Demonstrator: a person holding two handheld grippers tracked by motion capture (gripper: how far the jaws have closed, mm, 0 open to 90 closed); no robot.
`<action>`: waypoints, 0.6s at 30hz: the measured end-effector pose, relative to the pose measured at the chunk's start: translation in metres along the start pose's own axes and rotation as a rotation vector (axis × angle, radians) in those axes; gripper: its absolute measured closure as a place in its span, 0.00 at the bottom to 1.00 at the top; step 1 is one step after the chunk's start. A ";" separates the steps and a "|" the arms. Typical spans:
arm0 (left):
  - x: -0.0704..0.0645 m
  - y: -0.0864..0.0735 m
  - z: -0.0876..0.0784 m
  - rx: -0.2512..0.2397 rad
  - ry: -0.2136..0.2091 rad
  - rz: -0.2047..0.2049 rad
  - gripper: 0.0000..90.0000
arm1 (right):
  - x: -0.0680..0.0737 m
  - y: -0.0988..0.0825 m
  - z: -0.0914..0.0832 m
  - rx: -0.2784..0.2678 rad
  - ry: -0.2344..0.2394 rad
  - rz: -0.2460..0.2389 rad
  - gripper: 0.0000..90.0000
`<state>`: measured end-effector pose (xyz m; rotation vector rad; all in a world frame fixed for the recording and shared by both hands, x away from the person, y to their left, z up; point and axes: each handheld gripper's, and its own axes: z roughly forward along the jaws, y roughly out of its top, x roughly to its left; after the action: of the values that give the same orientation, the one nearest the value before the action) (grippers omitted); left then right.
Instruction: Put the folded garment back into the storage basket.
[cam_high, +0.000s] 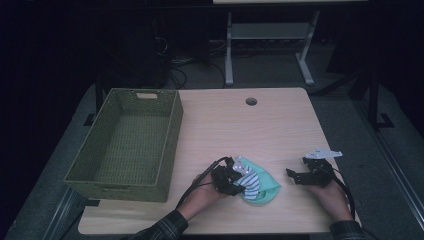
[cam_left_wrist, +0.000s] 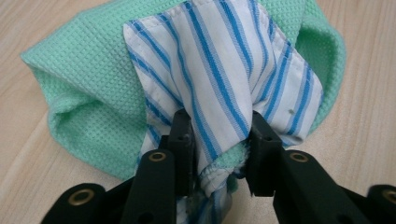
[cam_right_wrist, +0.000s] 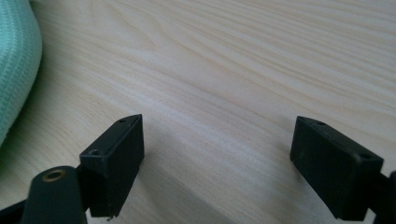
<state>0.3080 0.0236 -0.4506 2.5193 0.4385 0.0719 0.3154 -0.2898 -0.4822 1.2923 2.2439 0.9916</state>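
A blue-and-white striped cloth lies bunched on top of a mint-green waffle cloth near the front of the wooden table. My left gripper is shut on a fold of the striped cloth, which puckers between its jaws. From above, the left gripper sits at the left edge of the striped cloth and the green cloth. My right gripper rests to the right of the pile, jaws open. In its own view the right gripper has bare wood between its jaws, with the green cloth at the far left.
An olive-green woven basket stands on the left part of the table, with nothing inside it. A round cable hole is near the table's far edge. Beyond the table are a dark floor, cables and a white frame leg.
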 end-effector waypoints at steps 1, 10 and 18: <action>0.001 0.000 0.000 -0.007 -0.007 -0.008 0.77 | 0.000 0.000 0.000 0.000 -0.002 0.001 0.18; 0.007 0.003 -0.012 -0.036 -0.036 -0.049 0.79 | 0.000 0.000 0.000 0.001 -0.003 -0.001 0.18; 0.011 0.007 -0.030 -0.055 -0.056 -0.050 0.79 | 0.000 0.000 0.000 0.001 -0.003 0.000 0.18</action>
<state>0.3164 0.0382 -0.4219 2.4481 0.4704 -0.0059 0.3156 -0.2899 -0.4823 1.2936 2.2424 0.9877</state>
